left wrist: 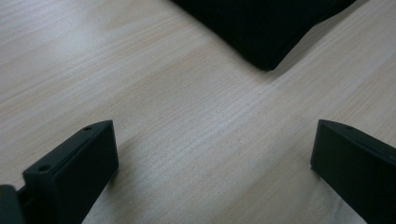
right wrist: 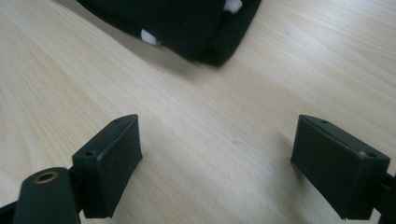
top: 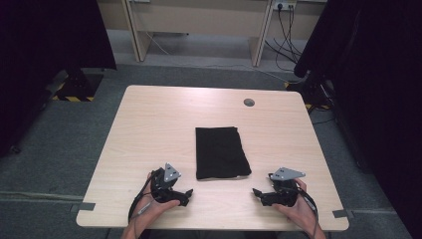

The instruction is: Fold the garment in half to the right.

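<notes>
Folded black cloth (top: 221,152) lies between both grippers (jaws apart).

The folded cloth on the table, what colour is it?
Black; the folded cloth shows best in the high view, with white bits peeking out in the right gripper view.

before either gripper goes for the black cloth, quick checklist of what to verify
1. Left gripper open: ok, its jaws stand wide apart in the left gripper view.
2. Right gripper open: ok, jaws wide apart, nothing between them.
3. Folded black cloth lies flat on the table: ok, mid-table, untouched.
4. Near corners of the cloth reachable: ok, one corner lies ahead of each gripper, bare wood between.
5. Layers at the right corner aligned: cannot tell; white bits show at the fold.
6. Cables free of the cloth: ok, they trail back toward the person.
</notes>
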Motion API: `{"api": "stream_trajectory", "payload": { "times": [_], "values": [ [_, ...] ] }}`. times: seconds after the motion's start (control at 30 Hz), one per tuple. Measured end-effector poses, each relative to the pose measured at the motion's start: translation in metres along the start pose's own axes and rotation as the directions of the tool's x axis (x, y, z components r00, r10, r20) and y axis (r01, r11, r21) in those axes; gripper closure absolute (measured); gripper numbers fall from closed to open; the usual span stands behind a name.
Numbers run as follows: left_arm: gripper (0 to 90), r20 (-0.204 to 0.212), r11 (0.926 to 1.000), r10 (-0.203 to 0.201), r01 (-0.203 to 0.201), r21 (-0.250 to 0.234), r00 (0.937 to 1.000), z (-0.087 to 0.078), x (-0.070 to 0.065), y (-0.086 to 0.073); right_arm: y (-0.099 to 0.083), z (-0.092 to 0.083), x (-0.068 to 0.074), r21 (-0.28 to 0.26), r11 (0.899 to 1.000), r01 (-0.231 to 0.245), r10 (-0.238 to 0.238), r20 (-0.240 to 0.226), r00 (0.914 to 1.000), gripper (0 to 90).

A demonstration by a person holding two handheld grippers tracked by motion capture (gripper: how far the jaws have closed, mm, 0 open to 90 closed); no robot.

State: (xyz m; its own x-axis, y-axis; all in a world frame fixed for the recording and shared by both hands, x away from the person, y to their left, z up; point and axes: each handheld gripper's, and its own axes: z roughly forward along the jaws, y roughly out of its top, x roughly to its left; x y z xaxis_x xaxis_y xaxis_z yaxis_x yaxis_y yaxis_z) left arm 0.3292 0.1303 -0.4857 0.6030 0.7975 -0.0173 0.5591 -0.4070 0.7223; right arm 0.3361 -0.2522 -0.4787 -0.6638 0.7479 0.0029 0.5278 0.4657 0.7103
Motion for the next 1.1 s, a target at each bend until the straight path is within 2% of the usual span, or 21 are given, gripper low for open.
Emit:
{"api": "stream_trajectory", "payload": {
  "times": [0.3, 1.1],
  "values": [
    [0.0, 0.0, 1.0, 0.0, 0.0, 0.001, 1.0, 0.0, 0.0, 0.0, -0.007, -0.01, 0.001, 0.025, 1.0, -0.011, 0.011, 0.013, 0.9999, 15.7],
    [0.0, 0.0, 1.0, 0.0, 0.0, 0.001, 1.0, 0.0, 0.0, 0.0, -0.025, -0.025, 0.011, 0.003, 1.0, -0.028, 0.028, 0.028, 0.9992, 15.7]
  ]
}}
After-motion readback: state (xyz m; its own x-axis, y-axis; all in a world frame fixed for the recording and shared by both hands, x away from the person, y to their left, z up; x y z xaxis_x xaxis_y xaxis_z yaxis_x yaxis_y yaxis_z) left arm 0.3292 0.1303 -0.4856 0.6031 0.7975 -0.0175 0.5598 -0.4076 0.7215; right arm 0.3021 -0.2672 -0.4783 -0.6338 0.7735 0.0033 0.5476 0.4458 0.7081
